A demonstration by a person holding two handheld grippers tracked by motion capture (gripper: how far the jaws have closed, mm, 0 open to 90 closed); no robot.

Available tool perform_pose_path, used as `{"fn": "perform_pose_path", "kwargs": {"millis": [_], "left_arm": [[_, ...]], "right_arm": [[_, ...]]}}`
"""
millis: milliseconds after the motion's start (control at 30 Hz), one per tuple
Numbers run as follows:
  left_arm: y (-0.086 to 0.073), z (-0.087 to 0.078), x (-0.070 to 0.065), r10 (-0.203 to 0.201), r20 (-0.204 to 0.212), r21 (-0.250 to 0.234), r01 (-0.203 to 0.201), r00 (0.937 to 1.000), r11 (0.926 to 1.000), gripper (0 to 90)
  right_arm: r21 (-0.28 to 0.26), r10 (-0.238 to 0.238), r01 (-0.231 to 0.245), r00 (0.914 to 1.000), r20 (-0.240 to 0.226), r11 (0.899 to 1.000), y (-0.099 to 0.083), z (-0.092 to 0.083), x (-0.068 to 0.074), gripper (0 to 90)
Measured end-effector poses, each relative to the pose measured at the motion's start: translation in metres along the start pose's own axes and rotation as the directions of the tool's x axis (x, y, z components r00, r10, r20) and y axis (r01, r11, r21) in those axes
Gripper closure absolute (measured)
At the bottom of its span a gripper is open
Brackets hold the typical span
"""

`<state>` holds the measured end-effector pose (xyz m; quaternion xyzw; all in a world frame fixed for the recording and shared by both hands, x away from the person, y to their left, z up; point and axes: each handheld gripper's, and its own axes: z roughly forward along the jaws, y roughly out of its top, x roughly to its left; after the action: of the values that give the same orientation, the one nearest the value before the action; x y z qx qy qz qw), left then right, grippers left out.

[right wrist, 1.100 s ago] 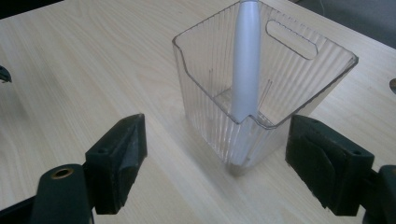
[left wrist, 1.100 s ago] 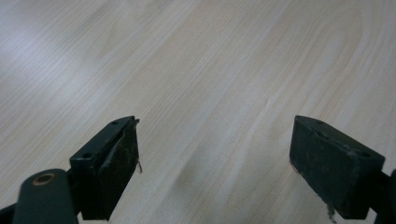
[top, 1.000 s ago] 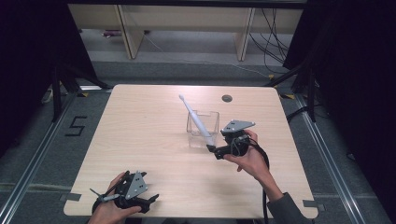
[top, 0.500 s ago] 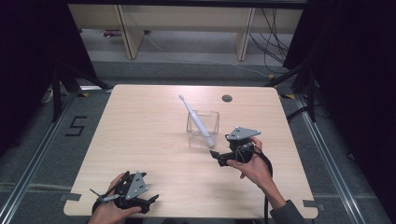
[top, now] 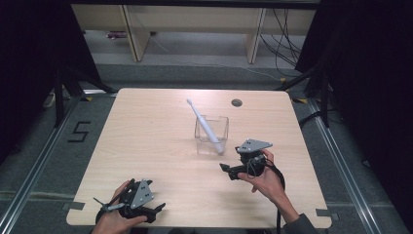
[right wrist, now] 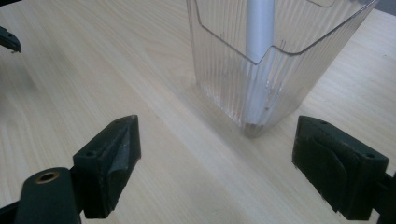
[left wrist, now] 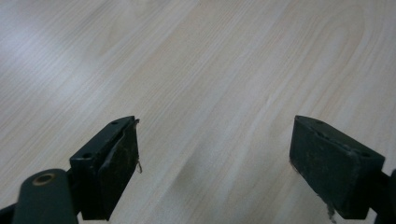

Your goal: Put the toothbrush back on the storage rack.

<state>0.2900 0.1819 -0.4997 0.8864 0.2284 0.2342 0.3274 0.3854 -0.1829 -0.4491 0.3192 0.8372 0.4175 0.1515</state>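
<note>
Near the middle of the wooden table (top: 146,131), slightly toward its far edge, stood a clear ribbed plastic cup (top: 211,135). A white electric toothbrush (top: 205,126) leaned inside it, its base resting at the cup's near right bottom corner and its brush head tilted up and away to the left, well above the rim. The right gripper view showed the cup (right wrist: 275,56) close up, with the grey-white toothbrush handle (right wrist: 258,28) reaching down to the bottom corner nearest the camera.

Just to the near right of the cup, the right gripper (top: 229,170) was held in the person's right hand (top: 265,180), pointing left across the tabletop. Its jaws had just been opening and now stood wide apart with nothing between them; only bare wood lay in the gap (right wrist: 217,154). The cup stood a little beyond the jaw tips, apart from them.

At the table's near left corner, the left gripper (top: 158,208) rested low over the wood in the person's left hand (top: 114,217), well apart from the cup. Its jaws (left wrist: 215,154) were also spread wide and gripped nothing, with plain wood grain beneath them.

A small round cable hole (top: 236,103) sat near the table's far edge, right of centre.
</note>
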Motion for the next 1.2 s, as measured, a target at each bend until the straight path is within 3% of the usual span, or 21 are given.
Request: {"fn": "perform_pose_path", "kwargs": {"millis": [33,100,133,167,233,267,300,400,433,500,567,633,667,700,767,833,867,900,1033,1067,1200], "left_arm": [[0.000,0.001,-0.001,-0.014,0.011,-0.011,0.014,0.9998,0.9998,15.3],[0.000,0.000,0.000,-0.011,0.018,0.005,0.011,0.9998,0.9999,15.3],[0.000,0.000,0.000,-0.005,0.005,0.002,0.005,1.0000,1.0000,15.3],[0.000,0.000,0.000,-0.001,0.013,0.007,0.001,0.9999,1.0000,15.3],[-0.001,0.000,-0.001,-0.007,0.012,0.009,0.007,0.9999,0.9999,15.3],[-0.001,0.001,-0.001,-0.019,0.007,-0.019,0.019,0.9998,0.9996,15.2],[0.000,0.000,0.000,-0.002,0.011,0.003,0.002,0.9999,1.0000,15.3],[-0.001,0.000,-0.001,-0.014,0.012,-0.009,0.014,0.9998,0.9999,15.3],[-0.001,0.001,-0.002,-0.018,0.007,-0.011,0.018,0.9998,0.9998,15.3],[0.000,0.000,0.000,-0.004,0.011,0.005,0.004,0.9999,1.0000,15.3],[-0.001,0.001,-0.001,-0.022,0.012,-0.023,0.022,0.9997,0.9995,15.3],[-0.001,0.000,0.000,-0.008,0.011,-0.006,0.008,0.9999,0.9999,15.2],[-0.001,0.000,0.000,-0.012,0.009,0.006,0.012,0.9999,0.9999,15.2],[-0.001,0.001,-0.001,-0.023,0.008,-0.010,0.023,0.9997,0.9997,15.3],[-0.001,0.000,0.000,-0.002,0.008,0.003,0.002,1.0000,1.0000,15.3],[-0.001,0.001,-0.001,-0.020,0.011,-0.016,0.020,0.9997,0.9997,15.2],[-0.001,0.001,-0.001,-0.020,0.010,-0.017,0.020,0.9998,0.9997,15.3],[-0.001,0.000,0.000,-0.003,0.011,0.000,0.003,0.9999,1.0000,15.3],[-0.001,0.001,-0.001,-0.023,0.005,-0.024,0.023,0.9997,0.9995,15.2],[-0.001,0.000,0.000,-0.009,0.007,-0.009,0.009,0.9999,0.9999,15.2],[-0.002,0.001,-0.001,-0.028,0.008,-0.014,0.028,0.9996,0.9995,15.3]], "right_arm": [[0.012,0.025,-0.025,0.9997,-0.005,1.000,-0.001,-0.001,0.002,16.4],[0.000,0.000,0.000,0.9999,-0.012,1.000,-0.004,0.000,0.001,16.4],[0.008,0.035,-0.035,0.9994,-0.006,0.999,-0.006,0.000,0.004,16.4],[-0.001,0.003,-0.003,0.9999,-0.011,1.000,-0.007,0.001,0.002,16.4],[0.006,0.020,-0.020,0.9996,-0.020,1.000,-0.010,0.000,0.003,16.3],[0.007,0.008,-0.008,0.9998,-0.017,1.000,-0.011,0.001,0.002,16.4],[-0.001,0.002,-0.002,0.9998,-0.020,1.000,-0.012,0.002,0.001,16.4],[0.017,0.027,-0.027,0.9995,-0.016,0.999,-0.016,0.000,0.003,16.4],[0.005,0.000,0.000,0.9998,-0.021,1.000,-0.016,0.001,0.002,16.4],[0.003,0.000,0.001,0.9998,-0.021,1.000,-0.019,0.000,0.003,16.4],[0.009,0.019,-0.019,0.9996,-0.023,1.000,-0.021,0.001,0.005,16.4],[0.012,0.017,-0.016,0.9995,-0.025,1.000,-0.023,0.001,0.006,16.4],[0.008,-0.010,0.010,0.9997,-0.023,1.000,-0.023,0.001,0.005,16.4],[0.013,0.005,-0.005,0.9995,-0.032,1.000,-0.024,0.002,0.006,16.4],[0.015,-0.004,0.004,0.9995,-0.032,1.000,-0.026,0.002,0.008,16.4],[0.015,-0.005,0.006,0.9996,-0.028,1.000,-0.027,0.001,0.009,16.3],[0.019,0.016,-0.016,0.9995,-0.027,1.000,-0.028,0.001,0.011,16.4],[0.018,0.003,-0.002,0.9996,-0.029,1.000,-0.029,0.001,0.010,16.3],[0.026,-0.006,0.007,0.9994,-0.033,1.000,-0.033,0.001,0.013,16.4],[0.024,-0.007,0.008,0.9994,-0.033,1.000,-0.034,0.001,0.014,16.3],[0.028,-0.005,0.006,0.9995,-0.032,1.000,-0.038,0.000,0.017,16.1]]}}
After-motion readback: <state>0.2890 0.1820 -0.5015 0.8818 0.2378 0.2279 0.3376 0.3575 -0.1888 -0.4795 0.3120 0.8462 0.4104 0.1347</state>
